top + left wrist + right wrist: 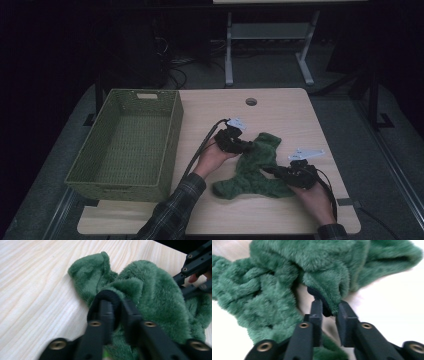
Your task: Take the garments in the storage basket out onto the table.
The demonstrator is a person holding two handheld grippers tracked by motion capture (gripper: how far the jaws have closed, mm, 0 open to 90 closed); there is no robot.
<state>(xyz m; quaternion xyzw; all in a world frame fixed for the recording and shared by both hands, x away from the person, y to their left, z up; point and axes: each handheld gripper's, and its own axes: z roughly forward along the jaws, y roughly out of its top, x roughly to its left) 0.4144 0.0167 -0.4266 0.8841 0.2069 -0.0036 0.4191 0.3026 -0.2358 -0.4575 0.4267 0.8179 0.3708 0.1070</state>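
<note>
Nearest the front edge of the tabletop [280,220]: a plaid sleeve [170,212] coming in left of the green fleece garment [257,167], and a bare hand [317,200] coming in right of it

Green fleece garment lying spread and rumpled on the pale wood, right of centre, one lobe pointing toward the front edge, another toward the far side

Right gripper [274,171] at the garment's right edge, fingers [344,315] clamped on a fold of fleece with a dark trim [319,296] caught between them; seen close in the right gripper view, fleece bunched above and to the left of the pinch [277,290]

Left gripper [246,146] at the garment's left edge, a little farther back, fingers [106,312] closed on a dark rolled hem [108,296] of the same garment [155,295]; cable [200,147] trailing back over the wrist toward the sleeve

In the left gripper view, black linkage of the other gripper [197,262] at the garment's far side

Left of the garment and well apart from it, a green woven basket [170,145] with a handle slot in its far wall, sitting at the tabletop's left edge

Beyond the garment, near the far edge, a round hole [251,101] in the wood

Past the tabletop, the grey legs of another desk [229,55] on a dark floor
</note>
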